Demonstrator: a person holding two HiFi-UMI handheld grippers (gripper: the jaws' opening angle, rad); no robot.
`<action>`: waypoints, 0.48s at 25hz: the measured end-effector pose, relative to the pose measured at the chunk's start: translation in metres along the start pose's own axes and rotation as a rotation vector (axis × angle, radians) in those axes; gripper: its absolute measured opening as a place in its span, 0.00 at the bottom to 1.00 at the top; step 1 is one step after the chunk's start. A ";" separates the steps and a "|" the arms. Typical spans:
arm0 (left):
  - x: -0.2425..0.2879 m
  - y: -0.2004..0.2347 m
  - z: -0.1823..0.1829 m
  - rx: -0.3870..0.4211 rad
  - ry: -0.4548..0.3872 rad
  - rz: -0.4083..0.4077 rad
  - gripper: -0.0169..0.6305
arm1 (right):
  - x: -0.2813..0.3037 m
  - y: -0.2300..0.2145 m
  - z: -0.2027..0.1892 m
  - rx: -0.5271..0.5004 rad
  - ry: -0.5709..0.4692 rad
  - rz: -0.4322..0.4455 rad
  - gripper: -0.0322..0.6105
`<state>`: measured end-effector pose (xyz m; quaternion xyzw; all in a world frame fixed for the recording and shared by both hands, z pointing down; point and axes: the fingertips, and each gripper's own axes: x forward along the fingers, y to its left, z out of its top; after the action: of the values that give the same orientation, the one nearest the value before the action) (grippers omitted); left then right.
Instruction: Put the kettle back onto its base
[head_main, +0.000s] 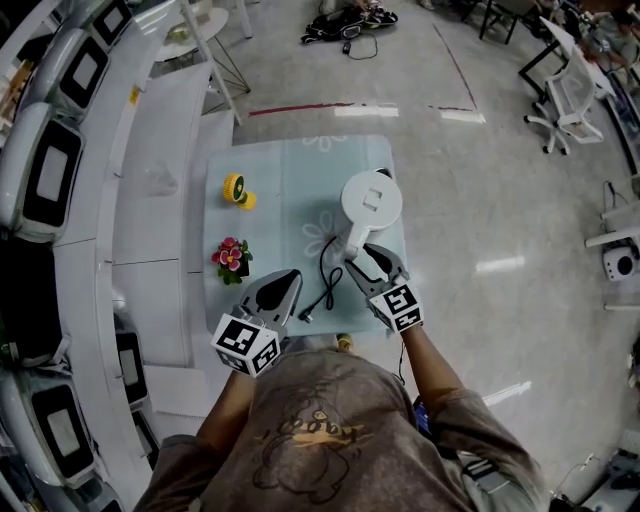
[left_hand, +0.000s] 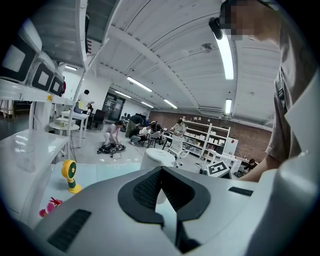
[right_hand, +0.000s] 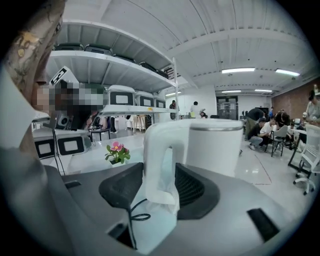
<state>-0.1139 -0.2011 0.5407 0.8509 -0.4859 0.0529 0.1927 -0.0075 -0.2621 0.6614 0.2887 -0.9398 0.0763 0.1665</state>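
A white kettle (head_main: 372, 200) stands on the pale table (head_main: 290, 165), its handle (head_main: 352, 243) turned toward me. No base shows apart from the kettle; a black cord (head_main: 325, 280) runs out from under it. My right gripper (head_main: 362, 258) is at the handle. In the right gripper view the white-wrapped handle (right_hand: 159, 150) stands between the spread pads, with the kettle body (right_hand: 216, 145) behind; the right gripper (right_hand: 159, 172) is open around it. My left gripper (head_main: 290, 275) hovers left of the cord, and the left gripper (left_hand: 161, 171) is shut and empty, the kettle (left_hand: 157, 157) beyond it.
A small yellow fan (head_main: 238, 190) and a potted pink flower (head_main: 231, 257) sit on the table's left side. White shelving with cases (head_main: 60, 150) runs along the left. An office chair (head_main: 570, 100) stands far right, and people sit on the floor in the distance.
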 end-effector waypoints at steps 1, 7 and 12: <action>0.002 -0.002 0.001 0.005 -0.001 -0.009 0.06 | -0.009 -0.003 0.004 0.015 -0.010 -0.014 0.36; 0.014 -0.011 0.021 0.029 -0.031 -0.047 0.06 | -0.064 -0.018 0.033 0.067 -0.055 -0.092 0.35; 0.023 -0.017 0.040 0.048 -0.063 -0.073 0.06 | -0.104 -0.033 0.064 0.121 -0.108 -0.165 0.35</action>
<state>-0.0910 -0.2273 0.5053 0.8736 -0.4590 0.0306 0.1585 0.0752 -0.2503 0.5663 0.3782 -0.9141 0.1032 0.1038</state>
